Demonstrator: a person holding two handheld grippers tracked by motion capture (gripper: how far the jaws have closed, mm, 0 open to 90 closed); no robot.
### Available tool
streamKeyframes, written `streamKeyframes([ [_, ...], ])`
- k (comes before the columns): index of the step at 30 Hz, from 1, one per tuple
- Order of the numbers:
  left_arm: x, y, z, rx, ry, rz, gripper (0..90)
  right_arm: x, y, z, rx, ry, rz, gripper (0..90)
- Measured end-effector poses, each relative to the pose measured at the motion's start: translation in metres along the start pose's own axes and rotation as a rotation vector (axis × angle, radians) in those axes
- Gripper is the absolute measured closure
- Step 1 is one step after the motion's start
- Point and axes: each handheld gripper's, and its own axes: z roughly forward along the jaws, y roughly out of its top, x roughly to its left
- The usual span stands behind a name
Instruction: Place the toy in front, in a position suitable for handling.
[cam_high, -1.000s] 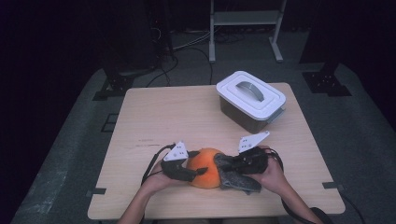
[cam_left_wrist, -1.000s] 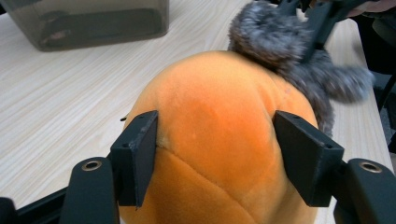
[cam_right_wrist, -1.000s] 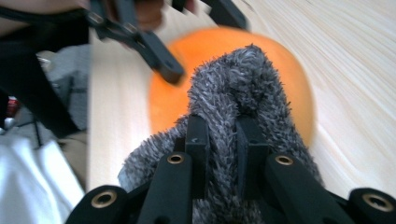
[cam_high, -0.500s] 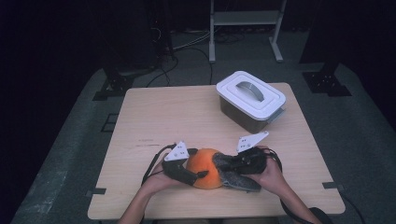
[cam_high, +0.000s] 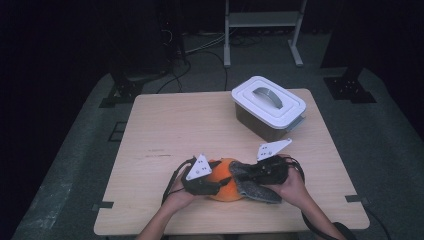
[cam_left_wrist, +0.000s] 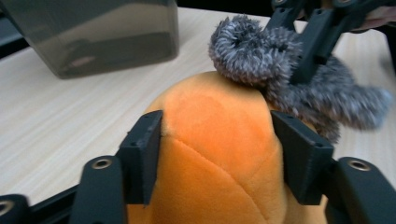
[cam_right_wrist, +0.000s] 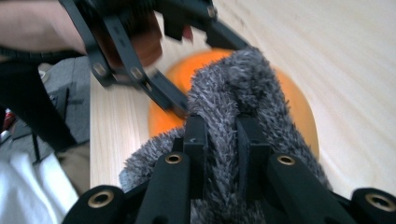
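Left gripper view: jaws re-gripping the orange plush (cam_left_wrist: 210, 154).
Left gripper (cam_left_wrist: 219, 163) has just been closing, now clamped on it; right gripper (cam_right_wrist: 223, 140) pinches the grey fuzzy cover (cam_right_wrist: 233, 102), ready to tug.

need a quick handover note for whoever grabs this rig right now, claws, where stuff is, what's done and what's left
Left claw: jaws have just been closing, one on each side of the orange plush body, pads at its flanks.
Right claw: shut on the grey fuzzy cover.
Where: the toy lies at the near edge of the table; the lidded white box stands at the far right, closed.
Done: cover partly pulled off, bunched beside the orange body.
Left: probably finish pulling the two apart.
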Motion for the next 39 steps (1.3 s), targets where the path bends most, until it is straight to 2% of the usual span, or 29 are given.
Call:
streamKeyframes([
  [1,0.001,0.000,-0.001,0.005,-0.011,-0.010,36.0,0.000,0.000,0.000,0.000,0.000,0.000,76.0],
  [2,0.002,0.000,-0.002,0.012,-0.024,-0.018,33.1,-0.002,-0.002,-0.001,-0.001,0.006,0.014,76.0],
  [5,0.006,0.001,-0.004,0.022,-0.059,-0.034,22.9,-0.001,-0.007,0.001,0.021,0.018,0.011,76.3],
  [8,0.009,0.003,-0.006,0.028,-0.079,-0.061,13.9,0.006,-0.006,0.006,0.053,0.036,-0.023,77.1],
  [10,0.010,0.002,-0.005,0.047,-0.084,-0.060,8.9,0.010,-0.006,0.009,0.072,0.059,-0.042,77.3],
  [11,0.009,0.000,-0.005,0.049,-0.089,-0.050,9.1,0.012,-0.006,0.010,0.073,0.062,-0.049,77.3],
  [12,0.008,-0.001,-0.005,0.058,-0.092,-0.034,15.9,0.013,-0.006,0.010,0.079,0.066,-0.053,77.2],
  [13,0.008,-0.002,-0.006,0.065,-0.093,-0.004,15.9,0.013,-0.006,0.010,0.079,0.066,-0.053,77.2],
  [14,0.008,-0.002,-0.007,0.070,-0.094,0.010,22.2,0.012,-0.006,0.009,0.083,0.065,-0.055,77.2],
  [16,0.010,-0.002,-0.009,0.087,-0.097,0.005,26.8,0.007,-0.007,0.005,0.098,0.057,-0.046,77.3],
  [19,0.015,-0.006,-0.011,0.089,-0.105,-0.023,26.8,0.003,-0.010,0.002,0.104,0.043,-0.025,77.3],
  [20,0.016,-0.007,-0.011,0.088,-0.106,-0.029,26.8,0.002,-0.009,-0.001,0.095,0.021,-0.013,77.1],
  [22,0.018,-0.007,-0.013,0.092,-0.110,-0.031,26.7,0.004,-0.008,-0.002,0.082,0.012,-0.017,77.0],
  [24,0.019,-0.007,-0.015,0.090,-0.108,-0.025,24.1,0.009,-0.004,-0.002,0.056,0.010,-0.021,76.7],
  [27,0.019,-0.006,-0.015,0.089,-0.103,-0.026,16.8,0.012,-0.004,0.004,0.063,0.011,-0.033,76.6],
  [28,0.018,-0.006,-0.014,0.095,-0.102,-0.027,17.4,0.011,-0.004,0.005,0.065,0.002,-0.033,76.6],
  [31,0.016,-0.005,-0.014,0.104,-0.111,-0.020,28.6,0.004,-0.006,0.005,0.064,-0.018,-0.012,76.9],
  [32,0.017,-0.004,-0.014,0.114,-0.118,-0.014,31.4,-0.002,-0.007,0.005,0.063,-0.017,0.007,77.2],
  [39,0.018,-0.005,-0.020,0.130,-0.155,-0.048,29.8,-0.010,-0.007,0.007,0.064,-0.038,0.020,77.3],
])
